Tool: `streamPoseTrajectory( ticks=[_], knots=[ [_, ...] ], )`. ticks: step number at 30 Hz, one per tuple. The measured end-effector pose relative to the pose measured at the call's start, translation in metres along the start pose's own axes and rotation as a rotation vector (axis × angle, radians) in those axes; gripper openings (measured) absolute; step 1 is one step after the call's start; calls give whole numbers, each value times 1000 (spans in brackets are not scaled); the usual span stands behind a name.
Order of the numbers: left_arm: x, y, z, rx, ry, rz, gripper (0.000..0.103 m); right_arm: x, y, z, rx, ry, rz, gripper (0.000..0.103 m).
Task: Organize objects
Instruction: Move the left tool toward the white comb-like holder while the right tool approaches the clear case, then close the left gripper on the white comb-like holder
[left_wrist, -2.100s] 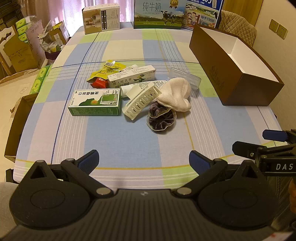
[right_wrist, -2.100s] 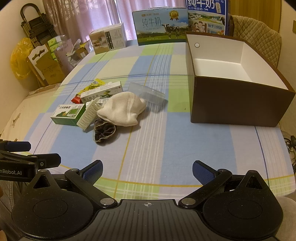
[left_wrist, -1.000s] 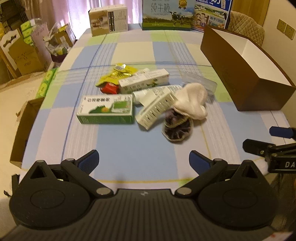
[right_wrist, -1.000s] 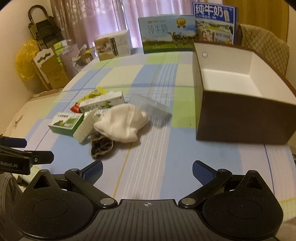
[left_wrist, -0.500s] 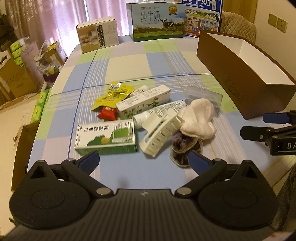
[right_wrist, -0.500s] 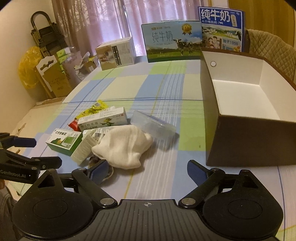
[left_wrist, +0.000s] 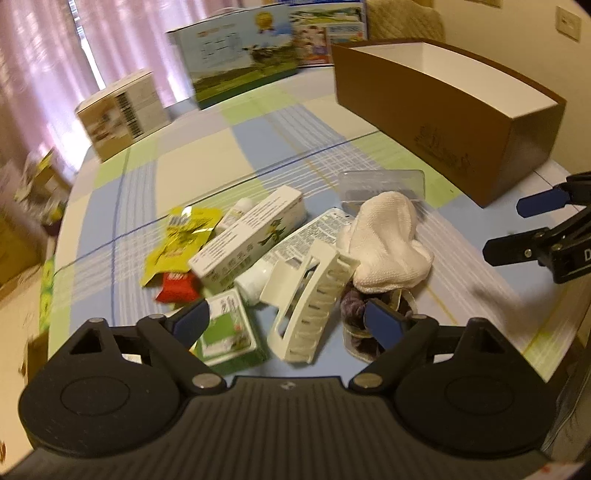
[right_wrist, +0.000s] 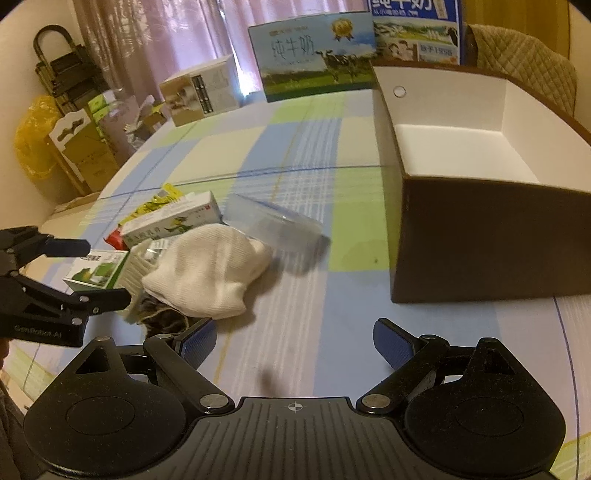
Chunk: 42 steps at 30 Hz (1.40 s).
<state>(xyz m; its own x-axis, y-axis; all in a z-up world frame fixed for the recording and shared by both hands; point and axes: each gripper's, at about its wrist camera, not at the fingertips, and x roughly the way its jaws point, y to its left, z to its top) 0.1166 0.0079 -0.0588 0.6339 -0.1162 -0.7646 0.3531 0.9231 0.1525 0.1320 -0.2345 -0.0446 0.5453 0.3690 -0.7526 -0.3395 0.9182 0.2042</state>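
A pile of small items lies on the checked tablecloth: a cream hair claw (left_wrist: 306, 295), a green box (left_wrist: 229, 332), a white carton (left_wrist: 247, 240), a white sock (left_wrist: 384, 243) (right_wrist: 207, 277), a purple scrunchie (left_wrist: 354, 314), yellow (left_wrist: 181, 236) and red (left_wrist: 177, 291) packets, and a clear case (left_wrist: 380, 182) (right_wrist: 273, 227). My left gripper (left_wrist: 288, 321) is open, its jaws either side of the hair claw. My right gripper (right_wrist: 295, 341) is open and empty, right of the sock. An open brown box (right_wrist: 480, 192) (left_wrist: 443, 122) stands at the right.
Milk cartons (right_wrist: 314, 55) and a beige box (right_wrist: 199, 92) stand at the table's far edge. A quilted chair (right_wrist: 524, 62) is behind the brown box. Cardboard boxes and bags (right_wrist: 74, 147) stand on the floor to the left.
Both grippers have moved forward and down toward the pile. My left gripper now straddles the hair claw. My right gripper is closer to the sock and the brown box.
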Motion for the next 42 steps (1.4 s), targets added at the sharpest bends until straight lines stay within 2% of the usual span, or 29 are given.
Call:
streamPoseTrajectory(
  ticks=[9, 12, 14, 16, 22, 27, 30, 31, 33, 36, 39, 42],
  knots=[
    [33, 5, 2, 109, 44, -29, 78, 9, -7, -3, 15, 29, -3, 90],
    [36, 5, 1, 126, 39, -28, 69, 11, -6, -4, 9, 35, -1, 90],
    [37, 4, 1, 142, 35, -30, 56, 12, -6, -5, 9, 40, 0, 90],
    [37, 3, -1, 162, 31, -16, 49, 13, -7, -5, 13, 43, 2, 90],
    [37, -1, -3, 178, 35, 6, 49, 11, -6, -4, 10, 36, 6, 90],
    [23, 1, -2, 113, 30, 4, 49, 9, -3, -3, 7, 6, 25, 90],
    [11, 7, 1, 37, 26, 1, 49, 7, -1, -1, 5, -21, 50, 88],
    [7, 10, 3, 4, 21, -3, 49, 6, 0, 0, 0, -33, 53, 87],
    [-1, 18, 6, -72, 9, -10, 49, 5, 5, 4, -22, -69, 55, 77],
    [-11, 31, 11, -175, -14, -15, 49, 2, 15, 15, -85, -129, 44, 71],
    [-12, 41, 14, -228, -20, 8, 48, 7, 30, 24, -220, -155, -31, 66],
    [-7, 51, 14, -269, -4, 9, 48, 27, 45, 23, -424, -115, -162, 60]
  ],
)
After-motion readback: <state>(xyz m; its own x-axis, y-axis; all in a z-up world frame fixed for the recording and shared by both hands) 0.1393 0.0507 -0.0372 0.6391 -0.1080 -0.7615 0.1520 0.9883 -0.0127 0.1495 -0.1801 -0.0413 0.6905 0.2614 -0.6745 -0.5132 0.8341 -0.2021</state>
